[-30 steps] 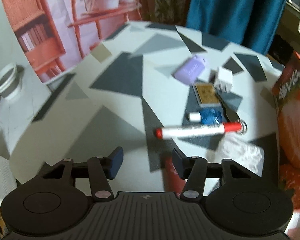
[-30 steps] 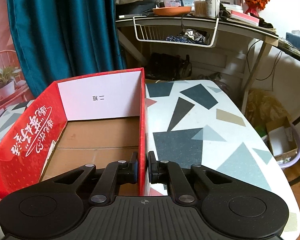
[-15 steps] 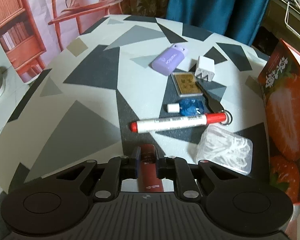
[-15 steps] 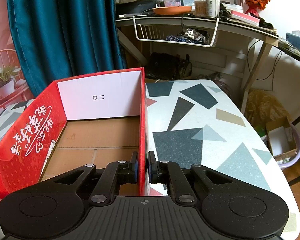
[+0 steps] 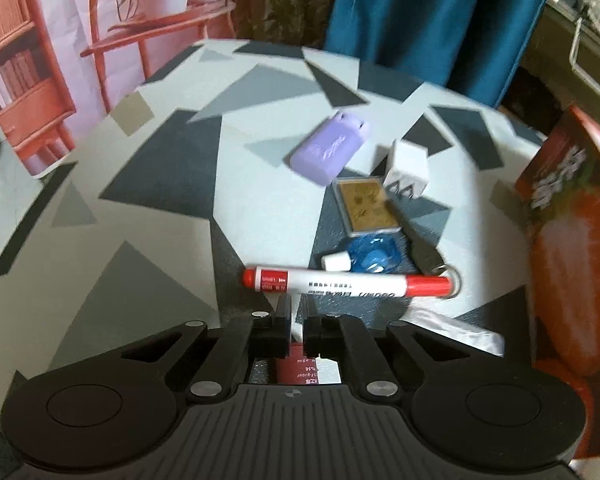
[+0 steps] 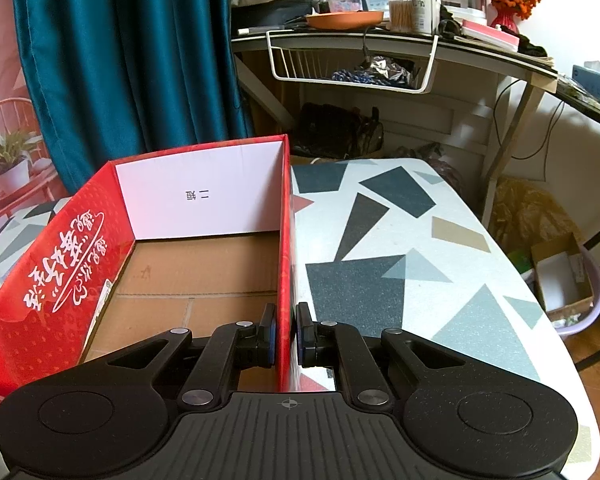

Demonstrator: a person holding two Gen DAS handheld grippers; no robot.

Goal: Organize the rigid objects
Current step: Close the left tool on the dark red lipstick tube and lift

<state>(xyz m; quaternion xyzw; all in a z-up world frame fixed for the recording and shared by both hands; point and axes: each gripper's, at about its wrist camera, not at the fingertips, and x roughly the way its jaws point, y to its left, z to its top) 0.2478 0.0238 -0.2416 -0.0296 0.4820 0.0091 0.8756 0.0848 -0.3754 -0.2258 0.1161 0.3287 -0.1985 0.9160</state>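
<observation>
The left gripper [image 5: 297,312] is pinching a dark red, flat-sided object [image 5: 298,368] between its nearly closed jaws; only a printed strip of it is showing behind the fingers, so what it is remains hard to tell. Just beyond the fingertips a smooth cylindrical red-and-white marker [image 5: 348,283] is lying crosswise on the speckled table [image 5: 160,216] with its geometric pattern. Farther off are sitting a rounded lilac plastic case [image 5: 330,150], a boxy white charger [image 5: 406,168], a flat gold card [image 5: 366,208] and a glossy blue piece [image 5: 374,258]. The right gripper [image 6: 286,328] is clamping the thin right wall of the open red cardboard box [image 6: 60,264], one pad inside and one outside.
</observation>
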